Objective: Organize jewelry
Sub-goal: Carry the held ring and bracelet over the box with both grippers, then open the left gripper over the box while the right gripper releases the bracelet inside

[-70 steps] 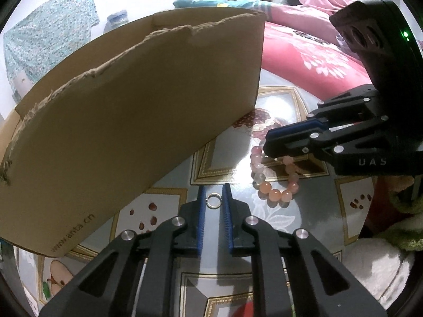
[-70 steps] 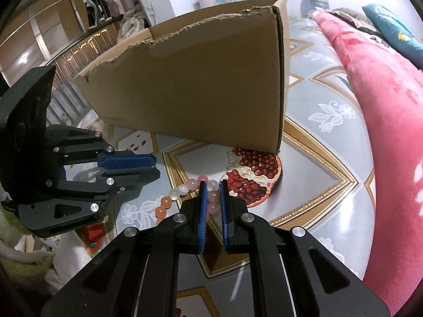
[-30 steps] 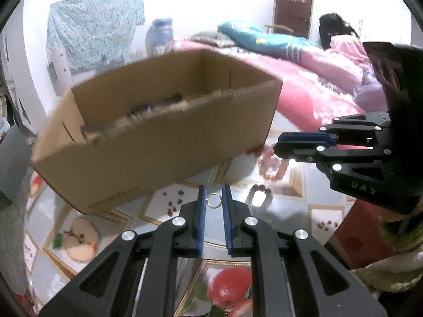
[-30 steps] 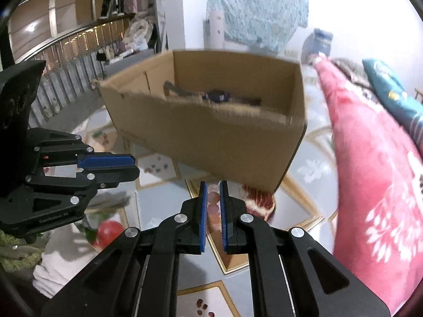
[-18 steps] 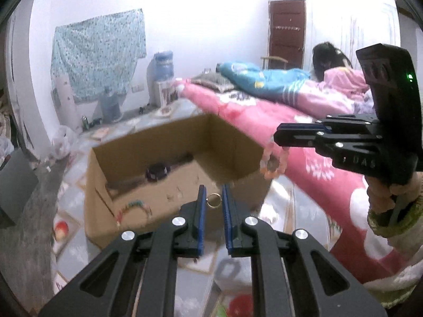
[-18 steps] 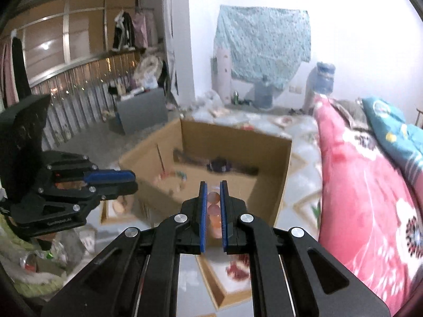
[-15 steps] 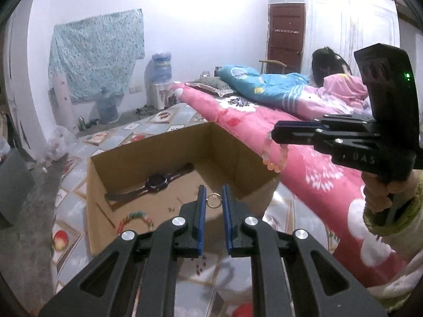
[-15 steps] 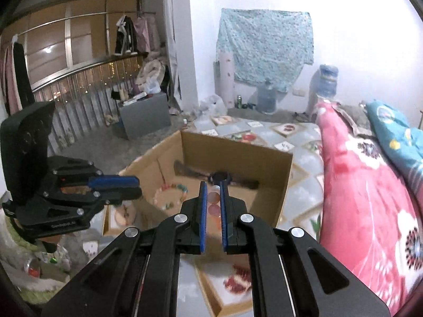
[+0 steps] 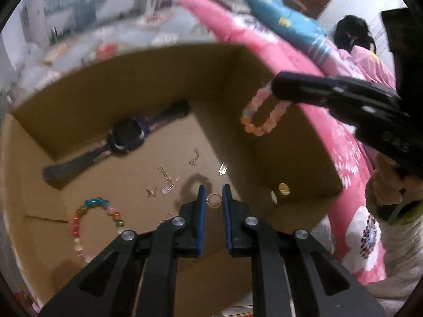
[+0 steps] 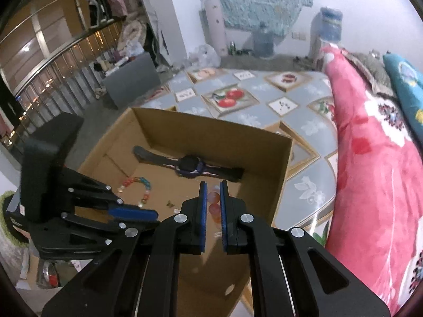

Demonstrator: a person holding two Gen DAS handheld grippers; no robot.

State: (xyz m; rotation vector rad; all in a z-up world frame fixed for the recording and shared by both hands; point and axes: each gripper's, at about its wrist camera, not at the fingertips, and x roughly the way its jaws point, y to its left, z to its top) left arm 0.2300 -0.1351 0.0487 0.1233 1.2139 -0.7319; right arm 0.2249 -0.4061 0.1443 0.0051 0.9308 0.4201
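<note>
Two grippers above an open cardboard box [image 9: 290, 142], plain brown with matte corrugated walls. Left gripper [image 9: 213, 201]: black angular fingers with blue ribbed pads, nearly closed, pinching a small thin metal ring [image 9: 213, 200] upright between the tips. Right gripper [image 10: 212, 203]: same build, fingers nearly closed on a bracelet of round translucent pink and orange beads [image 10: 214, 206]; from the left wrist view, the bead loop [image 9: 261, 116] dangling below those fingertips, over the box's right inner wall. Beyond the left fingertips, on the box floor: a dark wristwatch [image 9: 124, 137] with a flat strap laid out straight along the far wall, several tiny gold-coloured trinkets [image 9: 166, 182] just ahead and left of the tips, and a multicoloured bead bracelet [image 9: 90, 216] well to the left. Right of the box, a pink floral quilt [image 10: 370, 158]; beyond it, a grey floor mat [image 10: 264, 100] with fruit pictures.
</note>
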